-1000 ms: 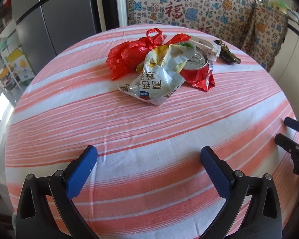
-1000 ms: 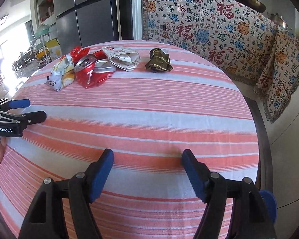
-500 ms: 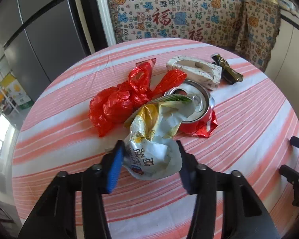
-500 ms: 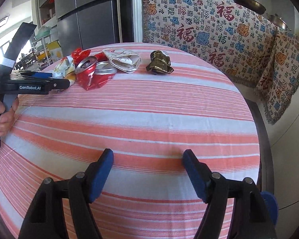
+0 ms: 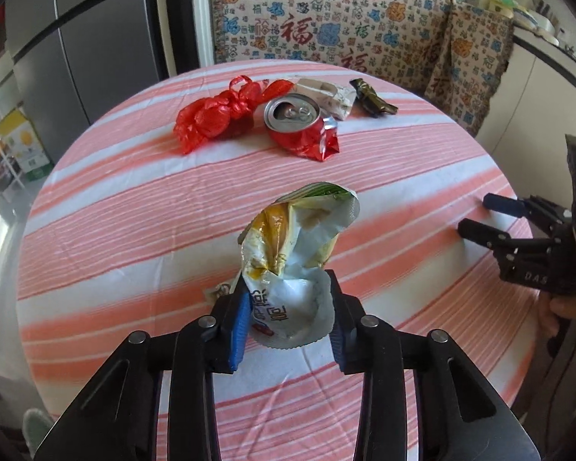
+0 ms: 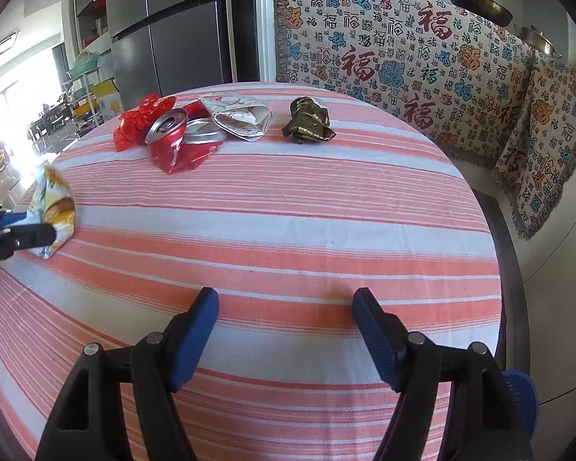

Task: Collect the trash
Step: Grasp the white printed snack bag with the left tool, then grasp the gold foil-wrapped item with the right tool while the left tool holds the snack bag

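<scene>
The table [image 5: 422, 176] has one piece fewer at its far edge: a second ago the chip bag [image 5: 292, 265] lay on the can [image 5: 299, 126] there; now my left gripper [image 5: 288, 326] grasps it, lifted toward the near edge, though the jaws are opening a little, so the grip may slip. One item is collected; the red bag [image 5: 211, 119], carton [image 5: 326, 94] and foil [image 5: 372, 98] remain. My right gripper [image 6: 284, 330] hangs released, empty. Only its view shows a second flattened can [image 6: 205, 136].

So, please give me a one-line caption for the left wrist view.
Left gripper, jaws opening slightly, holds a crumpled snack bag above the striped tablecloth.
</scene>
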A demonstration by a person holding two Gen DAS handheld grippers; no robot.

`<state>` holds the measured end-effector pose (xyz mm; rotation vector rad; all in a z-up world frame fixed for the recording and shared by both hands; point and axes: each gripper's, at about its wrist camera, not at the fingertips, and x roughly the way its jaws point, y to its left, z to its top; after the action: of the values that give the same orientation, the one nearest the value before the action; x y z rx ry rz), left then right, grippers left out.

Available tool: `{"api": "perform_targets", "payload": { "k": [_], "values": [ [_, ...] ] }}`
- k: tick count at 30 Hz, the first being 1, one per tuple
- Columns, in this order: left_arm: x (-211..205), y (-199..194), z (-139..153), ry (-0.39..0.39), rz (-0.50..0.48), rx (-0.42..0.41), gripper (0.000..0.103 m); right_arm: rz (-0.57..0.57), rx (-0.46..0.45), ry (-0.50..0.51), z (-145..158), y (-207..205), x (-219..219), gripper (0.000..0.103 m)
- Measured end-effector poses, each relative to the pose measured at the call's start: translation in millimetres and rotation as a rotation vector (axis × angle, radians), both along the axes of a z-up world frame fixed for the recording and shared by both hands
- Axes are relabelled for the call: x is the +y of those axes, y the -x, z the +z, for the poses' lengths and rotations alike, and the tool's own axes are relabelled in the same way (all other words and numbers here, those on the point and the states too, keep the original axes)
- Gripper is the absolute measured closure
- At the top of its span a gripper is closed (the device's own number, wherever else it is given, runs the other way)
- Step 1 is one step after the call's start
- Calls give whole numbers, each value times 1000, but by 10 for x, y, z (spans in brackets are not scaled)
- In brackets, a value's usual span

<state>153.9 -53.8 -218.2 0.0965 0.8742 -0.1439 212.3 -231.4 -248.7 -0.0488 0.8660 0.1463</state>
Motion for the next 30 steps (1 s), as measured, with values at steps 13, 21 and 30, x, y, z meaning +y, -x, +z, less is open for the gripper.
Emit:
{"api": "perform_targets", "payload": {
  "k": [13,21,30],
  "values": [
    [134,-70,-181,36,-11,3,17,-90,79,-145,539,-1421,-234,30],
    [96,-90,-217,30,-38,16,17,-144,189,-123,170,-2228,-26,30],
    [107,-80,-226,24,-49,26,16,-98,227,-150,145,-1926,-116,64]
  ]
}}
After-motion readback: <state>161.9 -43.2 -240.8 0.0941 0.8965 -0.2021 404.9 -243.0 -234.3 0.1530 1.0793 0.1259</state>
